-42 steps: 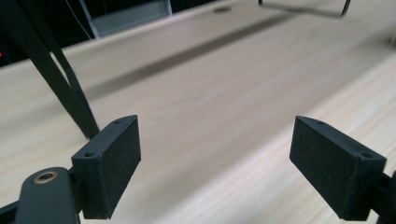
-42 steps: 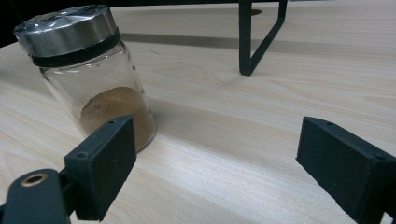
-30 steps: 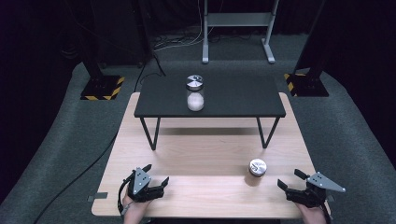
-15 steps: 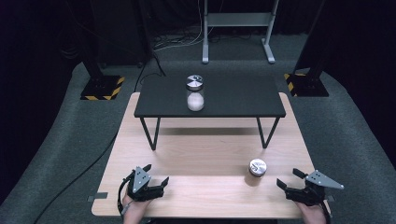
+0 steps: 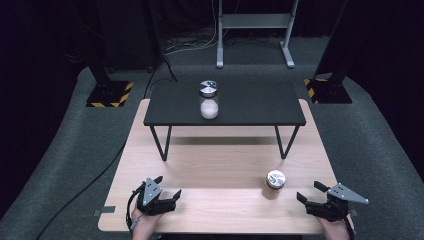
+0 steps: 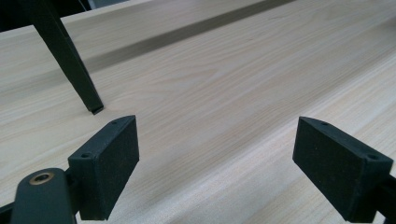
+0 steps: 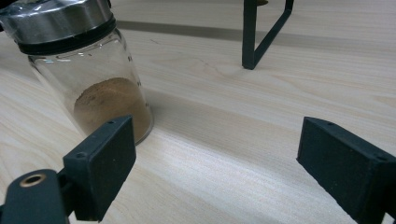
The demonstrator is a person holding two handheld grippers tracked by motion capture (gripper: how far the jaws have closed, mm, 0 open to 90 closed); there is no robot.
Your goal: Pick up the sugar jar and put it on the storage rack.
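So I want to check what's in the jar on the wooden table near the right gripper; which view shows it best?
The right gripper view: the jar stands close, its glass showing brown powder under a metal lid. The high view shows that jar from above, mostly its lid. The left gripper view looks across bare wood and a shelf leg.

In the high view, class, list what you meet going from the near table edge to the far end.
Left gripper and right gripper, jar of brown powder, black raised shelf, jar of white powder, grey stand.
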